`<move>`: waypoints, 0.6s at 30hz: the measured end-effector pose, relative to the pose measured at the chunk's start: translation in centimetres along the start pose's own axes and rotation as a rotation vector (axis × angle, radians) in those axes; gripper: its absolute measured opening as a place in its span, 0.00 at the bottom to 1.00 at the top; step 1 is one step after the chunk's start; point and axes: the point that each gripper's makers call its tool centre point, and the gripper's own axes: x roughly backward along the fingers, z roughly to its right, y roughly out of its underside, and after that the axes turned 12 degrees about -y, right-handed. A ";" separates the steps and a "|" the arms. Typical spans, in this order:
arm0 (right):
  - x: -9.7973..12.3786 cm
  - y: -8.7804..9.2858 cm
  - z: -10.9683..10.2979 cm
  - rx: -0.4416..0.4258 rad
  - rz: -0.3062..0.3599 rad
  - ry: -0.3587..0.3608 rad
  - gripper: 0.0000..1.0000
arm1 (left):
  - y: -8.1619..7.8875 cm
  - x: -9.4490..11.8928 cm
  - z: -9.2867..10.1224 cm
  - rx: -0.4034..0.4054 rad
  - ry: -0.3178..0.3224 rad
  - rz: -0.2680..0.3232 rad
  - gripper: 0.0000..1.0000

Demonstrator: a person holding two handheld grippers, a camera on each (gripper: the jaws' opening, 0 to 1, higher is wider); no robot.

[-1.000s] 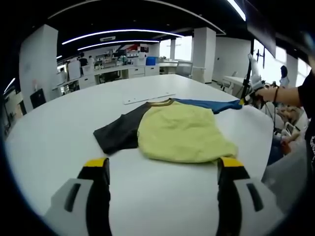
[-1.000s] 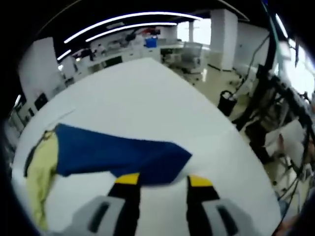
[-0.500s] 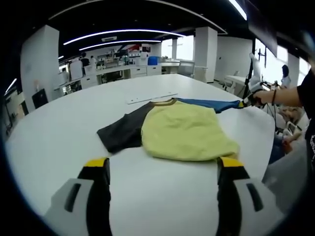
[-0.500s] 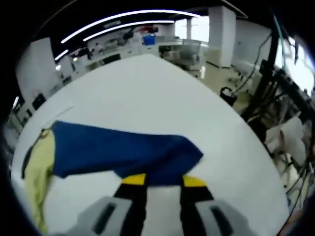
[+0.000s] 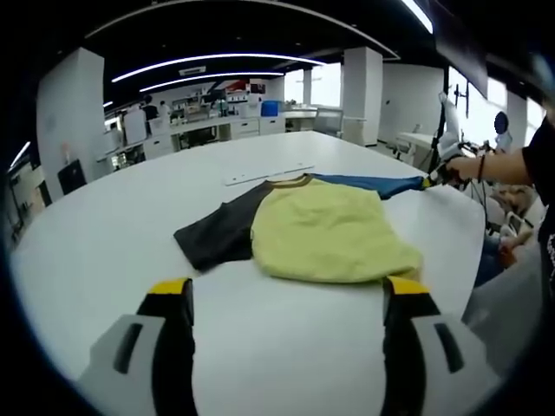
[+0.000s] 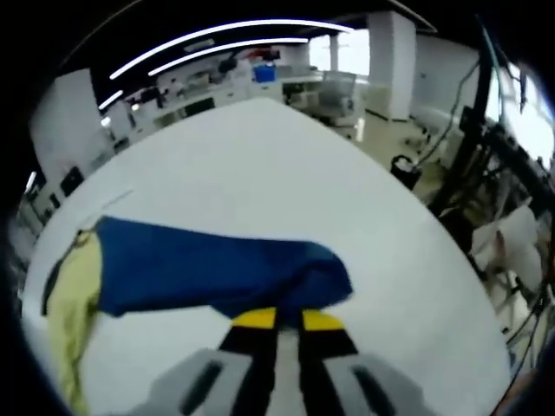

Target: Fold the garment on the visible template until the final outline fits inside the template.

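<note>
A T-shirt lies on the white table (image 5: 104,243): yellow body (image 5: 329,232), dark grey sleeve (image 5: 217,236) at the left, blue sleeve (image 5: 368,184) stretched to the right. My left gripper (image 5: 288,299) is open, well short of the shirt's near hem. In the left gripper view the right gripper (image 5: 431,178) pinches the blue sleeve's tip, held by a person's hand (image 5: 464,166). In the right gripper view my right gripper (image 6: 288,319) is shut on the blue sleeve (image 6: 217,273), with the yellow body (image 6: 69,303) at the left edge.
A thin white strip (image 5: 264,173) lies on the table beyond the shirt's collar. The table's far right edge (image 6: 434,234) drops to a floor with stands, cables and chairs. Desks and shelves stand in the background.
The right gripper's jaws have closed together on the blue sleeve's end, which has bunched up a little. The left gripper stays open and still.
</note>
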 end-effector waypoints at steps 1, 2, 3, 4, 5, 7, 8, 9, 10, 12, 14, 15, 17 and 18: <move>0.1 -0.4 0.4 0.005 0.003 0.002 0.03 | 0.0 0.0 -0.1 -0.002 -0.001 0.000 0.87; 0.3 -0.5 0.7 0.011 0.002 0.007 0.03 | 0.0 0.0 -0.2 -0.004 -0.002 -0.001 0.87; 0.8 -0.6 0.8 0.020 0.000 0.011 0.03 | 0.1 0.0 -0.2 -0.004 -0.002 -0.001 0.87; 1.0 -0.7 1.0 0.028 -0.004 0.015 0.03 | 0.1 0.0 -0.4 -0.002 -0.002 -0.001 0.87; 1.6 -0.7 1.1 0.044 -0.013 0.018 0.03 | 0.2 -0.1 -0.5 -0.003 -0.001 -0.001 0.87; 2.4 -0.8 1.4 0.064 -0.018 0.029 0.03 | 0.2 -0.1 -0.4 -0.004 -0.001 -0.002 0.87; 2.8 -1.0 1.6 0.084 -0.026 0.033 0.03 | 0.1 0.0 -0.3 -0.005 0.000 -0.002 0.87; 2.7 -1.1 1.9 0.091 -0.035 0.028 0.03 | 0.1 0.0 -0.1 -0.007 0.002 -0.003 0.87; 2.7 -1.1 1.9 0.093 -0.040 0.018 0.03 | 0.0 0.0 0.1 -0.008 0.003 -0.003 0.87; 3.0 -0.9 2.1 0.098 -0.049 0.024 0.03 | -0.1 0.0 0.6 -0.012 0.008 -0.003 0.87; 3.1 0.0 2.2 0.133 -0.107 0.028 0.04 | -0.2 0.0 0.9 -0.013 0.012 -0.004 0.88; 2.8 0.6 2.3 0.140 -0.140 0.023 0.05 | -0.2 0.0 1.1 -0.012 0.014 -0.004 0.88; 2.3 1.4 2.7 0.136 -0.180 0.024 0.08 | -0.3 0.1 1.2 -0.013 0.016 -0.002 0.88; 2.2 1.6 3.0 0.128 -0.178 0.036 0.10 | -0.4 0.1 1.2 -0.014 0.017 -0.001 0.88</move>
